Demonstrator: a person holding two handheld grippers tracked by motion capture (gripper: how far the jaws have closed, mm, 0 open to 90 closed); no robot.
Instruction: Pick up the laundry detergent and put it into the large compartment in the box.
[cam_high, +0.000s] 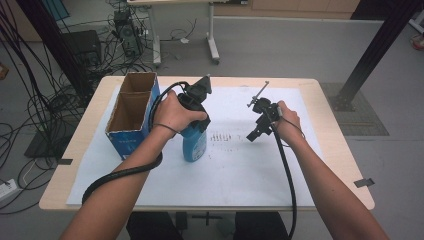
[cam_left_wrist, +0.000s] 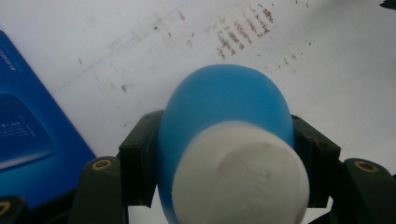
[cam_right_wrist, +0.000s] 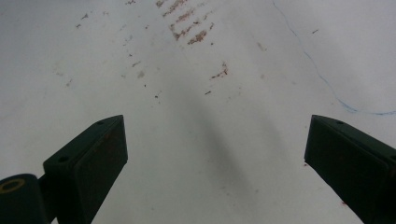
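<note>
A blue bottle (cam_high: 195, 145) with a white cap (cam_left_wrist: 240, 179) stands on the white sheet just right of the blue carton. My left gripper (cam_high: 192, 127) is shut on its upper part; in the left gripper view the black pads (cam_left_wrist: 138, 165) press both sides of the blue body (cam_left_wrist: 224, 98), cap end toward the camera. My right gripper (cam_high: 255, 134) hovers over the middle right of the sheet, open. In the right gripper view, only stained white paper lies between its black jaws (cam_right_wrist: 215, 168), which stand wide apart.
An open-topped blue carton (cam_high: 131, 117) with a cardboard divider stands at the left of the table (cam_high: 330, 145). Brown smudges (cam_high: 224, 137) mark the white sheet between the two grippers. Cables, a black frame post and desk legs lie on the floor beyond the table.
</note>
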